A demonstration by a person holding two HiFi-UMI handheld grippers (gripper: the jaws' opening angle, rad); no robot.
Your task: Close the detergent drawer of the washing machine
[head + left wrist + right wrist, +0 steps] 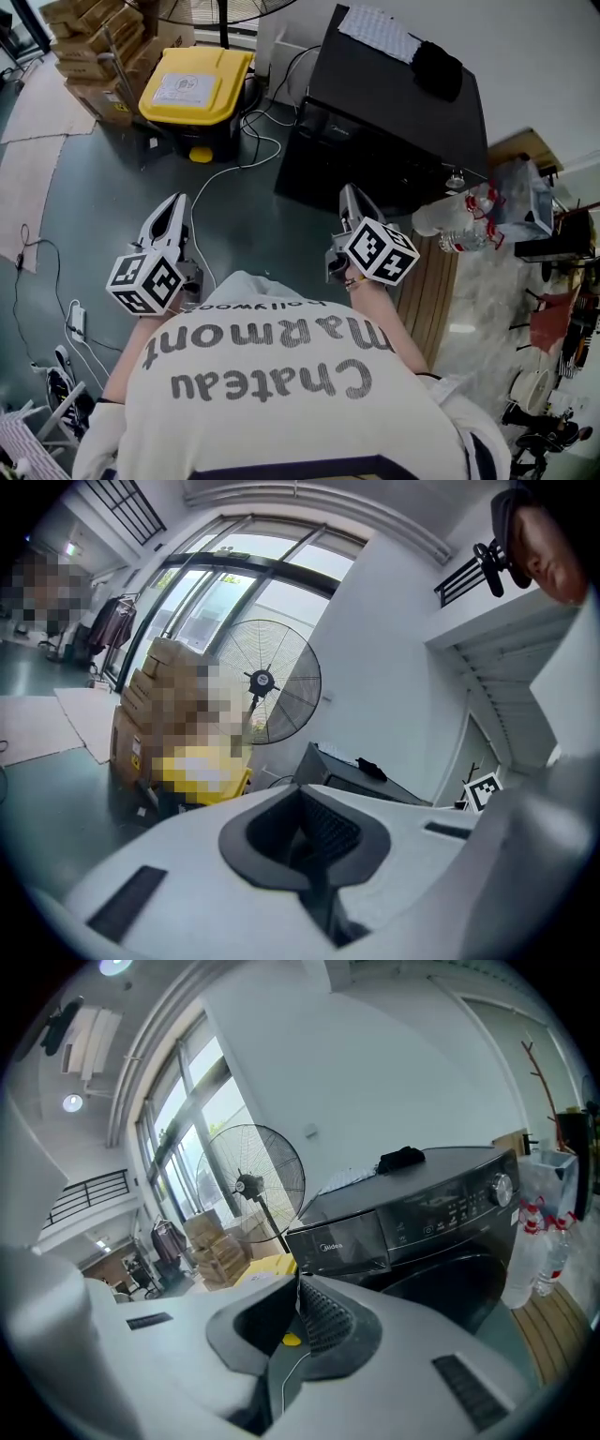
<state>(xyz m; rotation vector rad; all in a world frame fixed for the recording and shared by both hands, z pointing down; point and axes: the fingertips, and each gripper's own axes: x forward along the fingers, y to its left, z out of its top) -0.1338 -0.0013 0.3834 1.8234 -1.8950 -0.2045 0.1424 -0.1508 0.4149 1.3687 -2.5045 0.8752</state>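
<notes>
The black washing machine (394, 112) stands ahead of me, a little to the right. In the right gripper view its front (441, 1232) shows the detergent drawer (337, 1246) at the top left, beside the control panel and knob. Whether the drawer sticks out I cannot tell. My right gripper (349, 192) (298, 1312) is held short of the machine's front, shut, with nothing between its pads. My left gripper (176, 202) (305, 836) hangs over the floor left of the machine, also shut and empty. The machine (361, 780) shows small in the left gripper view.
A yellow-lidded bin (197, 84) and stacked cardboard boxes (94, 47) stand left of the machine, with cables (225, 169) across the floor. A floor fan (253, 1180) stands behind. Water bottles (459, 225) and a wooden platform (431, 291) are at the right. A black cloth (436, 67) lies on the machine.
</notes>
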